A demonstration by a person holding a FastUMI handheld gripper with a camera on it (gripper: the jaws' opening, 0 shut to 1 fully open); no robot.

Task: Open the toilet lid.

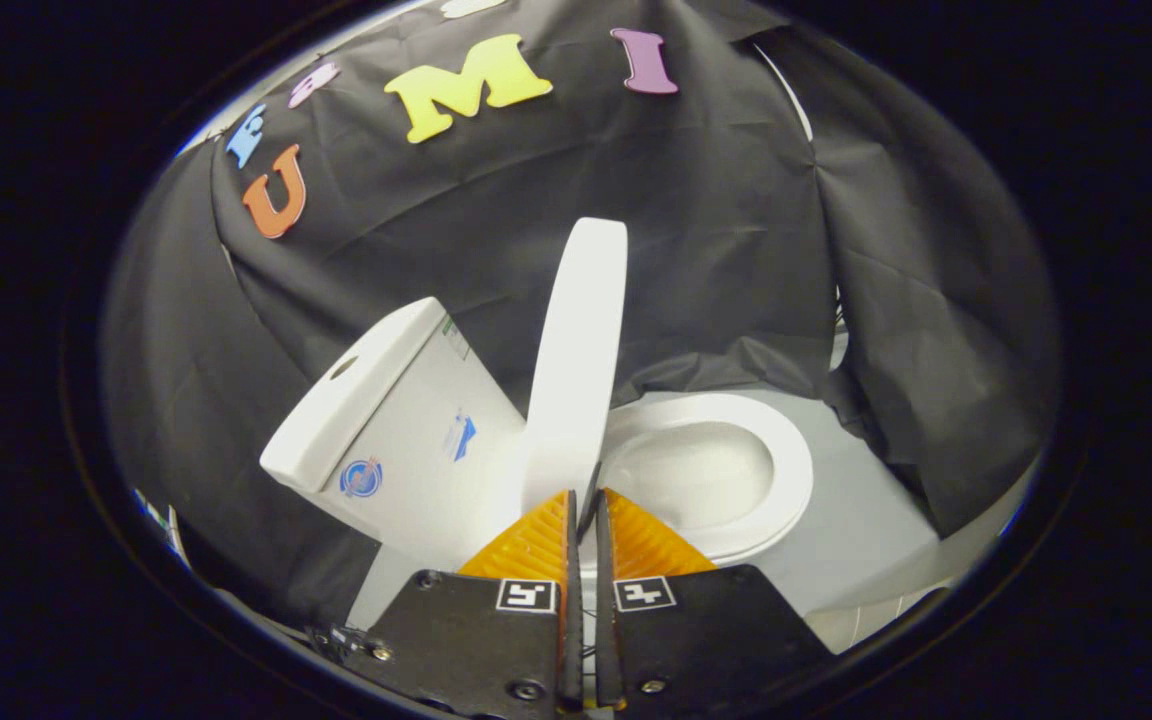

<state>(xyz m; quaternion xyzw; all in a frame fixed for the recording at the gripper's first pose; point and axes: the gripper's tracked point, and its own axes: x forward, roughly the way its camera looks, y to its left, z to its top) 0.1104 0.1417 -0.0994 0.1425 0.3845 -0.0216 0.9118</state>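
Observation:
The white toilet lid (581, 340) stands raised, seen edge-on, between the tank (406, 430) and the open seat ring (786, 470) with the bowl inside it. My gripper (586, 497) is at the lid's near edge, low down. Its fingers are shut to a thin dark slit, with nothing visible between them. The left fingertip (561, 510) lies against the lid's lower edge, and the right fingertip (626, 520) sits in front of the seat ring. The tank is white with a button on its top and stickers on its side.
Black cloth walls close in behind and to both sides of the toilet. A grey floor (866, 530) spreads beyond the seat toward the right-hand cloth. A white base edge (856, 620) shows beside the right finger.

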